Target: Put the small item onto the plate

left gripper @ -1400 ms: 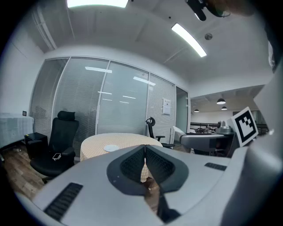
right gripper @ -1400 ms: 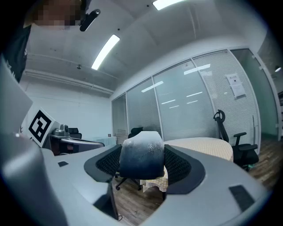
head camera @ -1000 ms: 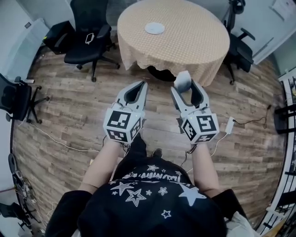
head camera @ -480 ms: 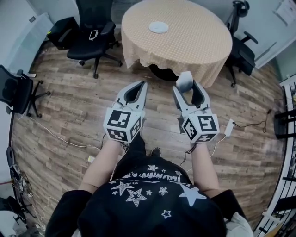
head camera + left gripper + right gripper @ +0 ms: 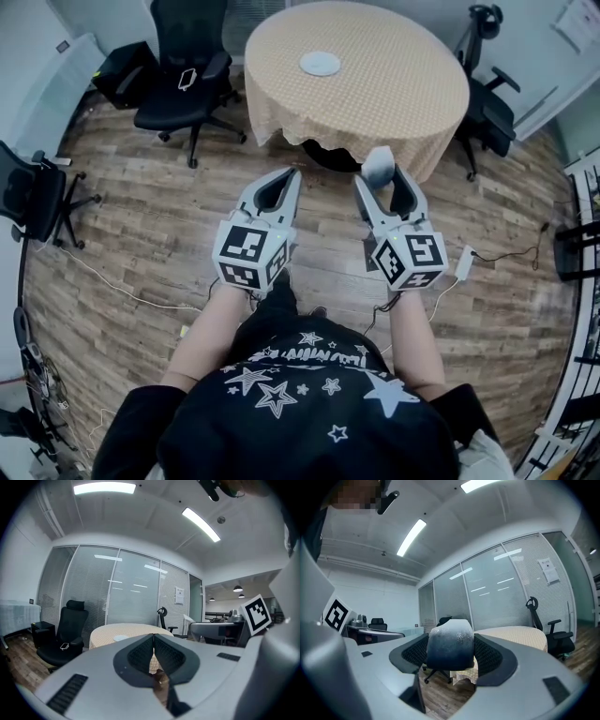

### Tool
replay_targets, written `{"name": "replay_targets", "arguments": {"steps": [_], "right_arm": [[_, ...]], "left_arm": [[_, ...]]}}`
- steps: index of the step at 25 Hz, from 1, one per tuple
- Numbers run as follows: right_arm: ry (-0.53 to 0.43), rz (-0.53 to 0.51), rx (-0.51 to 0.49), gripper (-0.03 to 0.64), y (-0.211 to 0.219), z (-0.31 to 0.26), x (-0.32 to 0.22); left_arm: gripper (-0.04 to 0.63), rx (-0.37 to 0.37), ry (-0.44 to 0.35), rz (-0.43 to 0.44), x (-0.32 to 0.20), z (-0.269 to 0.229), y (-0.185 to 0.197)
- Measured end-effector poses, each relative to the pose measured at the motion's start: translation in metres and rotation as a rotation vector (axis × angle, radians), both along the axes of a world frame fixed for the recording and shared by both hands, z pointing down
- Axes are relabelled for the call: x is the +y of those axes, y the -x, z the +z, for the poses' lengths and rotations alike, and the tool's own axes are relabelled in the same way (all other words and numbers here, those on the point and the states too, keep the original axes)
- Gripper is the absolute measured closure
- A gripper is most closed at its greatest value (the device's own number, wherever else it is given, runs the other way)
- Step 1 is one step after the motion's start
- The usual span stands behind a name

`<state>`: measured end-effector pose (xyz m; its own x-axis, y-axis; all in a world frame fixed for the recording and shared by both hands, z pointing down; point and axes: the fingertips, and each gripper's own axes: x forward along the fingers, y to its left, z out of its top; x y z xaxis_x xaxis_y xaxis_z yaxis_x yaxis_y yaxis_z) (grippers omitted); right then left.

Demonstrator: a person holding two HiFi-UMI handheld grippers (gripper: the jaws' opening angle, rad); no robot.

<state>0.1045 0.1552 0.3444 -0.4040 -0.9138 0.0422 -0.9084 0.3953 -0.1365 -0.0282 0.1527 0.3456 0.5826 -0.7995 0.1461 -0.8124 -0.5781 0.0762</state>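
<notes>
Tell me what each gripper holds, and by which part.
The right gripper clamps the small blue-grey item by its two opposite sides, one end poking past the tips. The left gripper is shut, empty.

The blue-grey rounded small item has both flanks hidden behind the right tool's pads. The white round plate (near the cloth-covered round tabletop's far edge) is too small to show detail.

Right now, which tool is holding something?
The right tool: its jaws clamp the small item. The left tool is shut with nothing between its jaws.
</notes>
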Motion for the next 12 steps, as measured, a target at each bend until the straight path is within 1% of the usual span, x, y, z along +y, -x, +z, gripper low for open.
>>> {"name": "replay_targets", "arguments": {"steps": [8, 12], "right_arm": [[0.011, 0.041, 0.009, 0.307, 0.012, -0.001, -0.038], [0.029, 0.067, 0.015, 0.307, 0.019, 0.000, -0.060]], "left_arm": [[0.586, 0.016, -0.001, 0.046, -0.048, -0.001, 0.007], [0.586, 0.027, 0.004, 0.060, -0.072, 0.000, 0.018]]}}
